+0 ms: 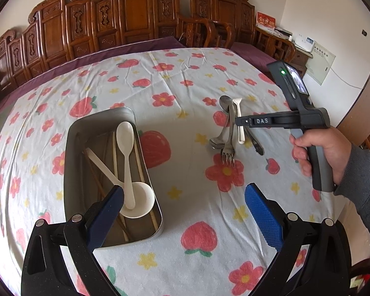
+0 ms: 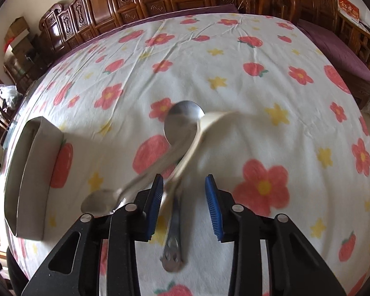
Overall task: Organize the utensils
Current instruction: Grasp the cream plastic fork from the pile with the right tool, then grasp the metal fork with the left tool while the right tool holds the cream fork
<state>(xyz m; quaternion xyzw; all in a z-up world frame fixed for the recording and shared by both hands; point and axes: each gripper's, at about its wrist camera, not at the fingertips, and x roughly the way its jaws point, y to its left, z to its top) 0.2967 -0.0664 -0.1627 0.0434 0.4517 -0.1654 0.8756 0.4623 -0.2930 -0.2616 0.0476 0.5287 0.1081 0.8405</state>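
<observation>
A steel tray (image 1: 70,162) on the flowered cloth holds two white spoons (image 1: 125,148) and several chopsticks (image 1: 114,153). My left gripper (image 1: 185,219) is open and empty, its left finger over the tray's near end. To the right lies a pile of a metal spoon (image 1: 224,103), a fork (image 1: 228,154) and a white spoon (image 1: 239,120). My right gripper (image 2: 183,207) is open over this pile, its jaws either side of the white spoon's handle (image 2: 185,165) and a metal handle (image 2: 172,246). The metal spoon bowl (image 2: 182,120) lies ahead. The tray (image 2: 24,172) is at the left.
Carved wooden chairs (image 1: 125,17) line the table's far edge. A second metal spoon bowl (image 2: 98,201) lies left of my right gripper. The person's hand (image 1: 325,153) holds the right gripper at the table's right side.
</observation>
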